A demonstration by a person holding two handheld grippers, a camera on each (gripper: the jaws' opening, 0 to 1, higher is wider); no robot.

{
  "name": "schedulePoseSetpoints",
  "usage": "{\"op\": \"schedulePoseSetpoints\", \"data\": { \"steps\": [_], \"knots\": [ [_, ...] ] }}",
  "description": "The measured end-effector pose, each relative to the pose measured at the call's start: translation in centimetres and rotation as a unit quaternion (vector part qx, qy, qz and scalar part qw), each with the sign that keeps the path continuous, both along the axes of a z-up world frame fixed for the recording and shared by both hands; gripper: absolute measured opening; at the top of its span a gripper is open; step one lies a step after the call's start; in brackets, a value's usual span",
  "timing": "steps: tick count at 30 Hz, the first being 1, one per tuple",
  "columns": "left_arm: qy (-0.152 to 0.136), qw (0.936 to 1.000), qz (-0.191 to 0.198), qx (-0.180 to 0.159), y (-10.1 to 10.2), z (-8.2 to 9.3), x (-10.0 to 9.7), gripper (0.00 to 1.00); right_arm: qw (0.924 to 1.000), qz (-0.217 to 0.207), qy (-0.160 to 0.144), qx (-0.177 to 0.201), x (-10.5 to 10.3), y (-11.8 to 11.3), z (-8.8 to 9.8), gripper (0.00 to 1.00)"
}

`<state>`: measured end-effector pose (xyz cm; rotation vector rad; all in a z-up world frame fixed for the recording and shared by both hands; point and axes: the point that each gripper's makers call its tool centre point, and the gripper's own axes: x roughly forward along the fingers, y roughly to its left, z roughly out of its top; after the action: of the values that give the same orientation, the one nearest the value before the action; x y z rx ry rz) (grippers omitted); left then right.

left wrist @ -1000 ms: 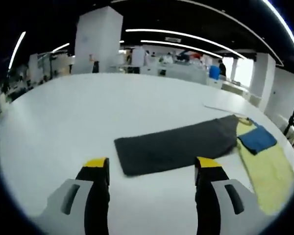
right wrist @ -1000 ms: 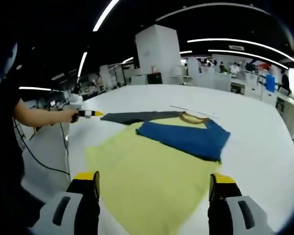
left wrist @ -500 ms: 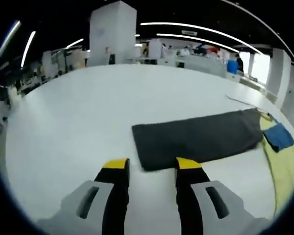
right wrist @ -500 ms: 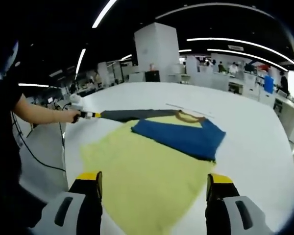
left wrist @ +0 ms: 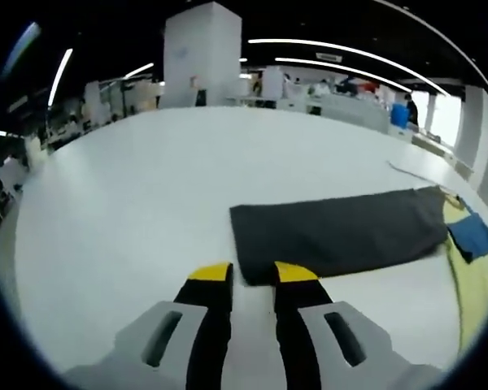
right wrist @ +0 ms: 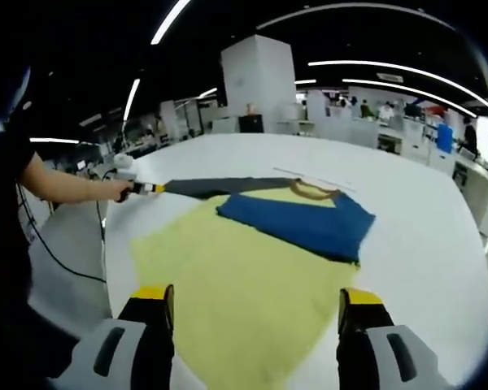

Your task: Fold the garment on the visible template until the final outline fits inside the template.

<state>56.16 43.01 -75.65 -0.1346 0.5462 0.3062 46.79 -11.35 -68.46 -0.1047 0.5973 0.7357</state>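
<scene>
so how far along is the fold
Partly done. One blue sleeve already lies folded over the yellow shirt. In hand: the left gripper, jaws nearly together, is at the end of the grey sleeve. Left: folding that sleeve in, then the body. The right gripper is open.

Yellow garment (left wrist: pixel 478 284) cut off at the left gripper view's edge; far desks (right wrist: pixel 390 130) blurred.

A broad white table (left wrist: pixel 130 203) carries a garment spread flat: its yellow body (right wrist: pixel 236 301), a blue folded part (right wrist: pixel 297 227) on top, and a dark grey sleeve (left wrist: pixel 342 231) stretched sideways.
</scene>
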Motion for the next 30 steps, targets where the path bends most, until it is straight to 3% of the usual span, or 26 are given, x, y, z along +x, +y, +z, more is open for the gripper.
{"op": "schedulePoseSetpoints", "data": {
  "steps": [9,12,16,27,30],
  "knots": [
    [0.014,0.9996,0.023,-0.007,0.1,-0.2,0.2,0.09,1.0000,-0.003,0.003,-0.005,-0.3,-0.1,-0.2,0.81],
    [0.018,0.9982,0.052,-0.026,0.4,-0.3,0.2,0.08,0.9999,-0.002,0.003,-0.010,-0.2,-0.1,-0.4,0.81],
    [0.015,0.9968,0.063,-0.047,0.5,-0.4,0.4,0.03,0.9999,0.002,-0.001,-0.016,-0.2,-0.3,-0.5,0.79],
    [0.016,0.9978,0.041,-0.050,0.2,-0.2,0.6,0.00,1.0000,-0.003,-0.004,-0.007,0.1,-0.7,-0.2,0.82],
    [0.004,0.9994,0.020,-0.028,0.1,1.0,1.3,0.00,1.0000,-0.006,-0.004,-0.006,0.0,-0.8,-0.2,0.82]
  ]
}}
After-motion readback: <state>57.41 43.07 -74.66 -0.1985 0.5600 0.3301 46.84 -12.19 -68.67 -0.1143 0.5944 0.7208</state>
